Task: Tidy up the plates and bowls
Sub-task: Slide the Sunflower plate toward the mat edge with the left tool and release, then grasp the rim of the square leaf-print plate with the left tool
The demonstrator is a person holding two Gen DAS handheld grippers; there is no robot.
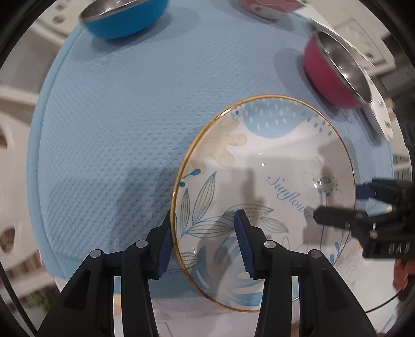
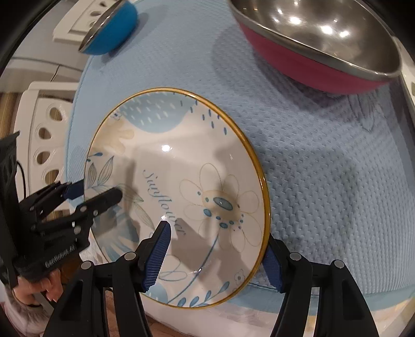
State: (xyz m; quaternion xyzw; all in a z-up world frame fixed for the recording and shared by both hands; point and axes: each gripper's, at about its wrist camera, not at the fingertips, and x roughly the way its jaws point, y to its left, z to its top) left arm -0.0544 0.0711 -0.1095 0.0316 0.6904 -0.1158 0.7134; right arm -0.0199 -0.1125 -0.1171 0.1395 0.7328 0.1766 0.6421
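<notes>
item: sunflower plate [image 1: 262, 181] on blue mat [image 1: 103, 129], my left gripper [image 1: 205, 241] and right gripper [image 2: 218, 256] straddling opposite rims, jaws apart; next: clamp, lift level.

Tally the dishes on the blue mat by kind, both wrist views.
Plates: 1, the Sunflower plate.
Metal-lined bowls: 2, the blue bowl and the pink bowl.
Partly cut-off dishes, kind unclear: 2, a pink-and-white dish at the top edge and a white floral dish behind the pink bowl.
Total: 5.
</notes>
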